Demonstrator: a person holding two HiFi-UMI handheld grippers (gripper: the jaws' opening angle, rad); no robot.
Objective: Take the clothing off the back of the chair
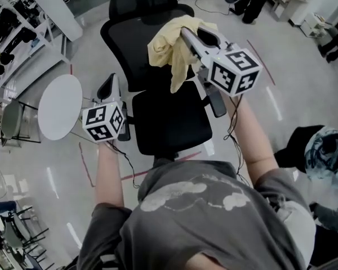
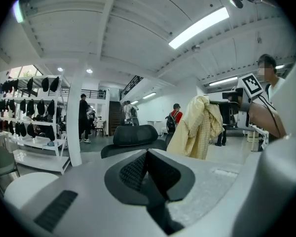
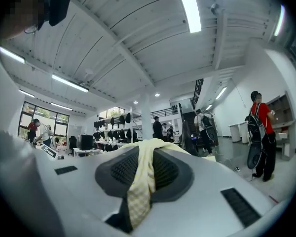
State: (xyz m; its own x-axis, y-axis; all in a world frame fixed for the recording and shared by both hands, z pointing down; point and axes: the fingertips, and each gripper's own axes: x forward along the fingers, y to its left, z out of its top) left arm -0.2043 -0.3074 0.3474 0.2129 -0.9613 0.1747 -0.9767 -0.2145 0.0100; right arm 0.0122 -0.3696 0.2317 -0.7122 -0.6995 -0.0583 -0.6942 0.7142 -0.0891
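Right tool [image 1: 187, 35]: your jaws are clamped on the yellow clothing [image 1: 168, 50], with cloth pinched between the pads.
Clothing: it hangs from your right tool, held up over the black chair [image 1: 169, 122].
Left tool [image 1: 109, 86]: your jaws are together and empty, left of the chair seat.

- The grey glossy floor [image 1: 293, 94] below you bears the black office chair [image 1: 169, 122], which stands upright.
- A round white table [image 1: 59, 106] stands near the chair, on your left.
- Red tape lines [image 1: 85, 165] lie flat on the floor beside the chair.
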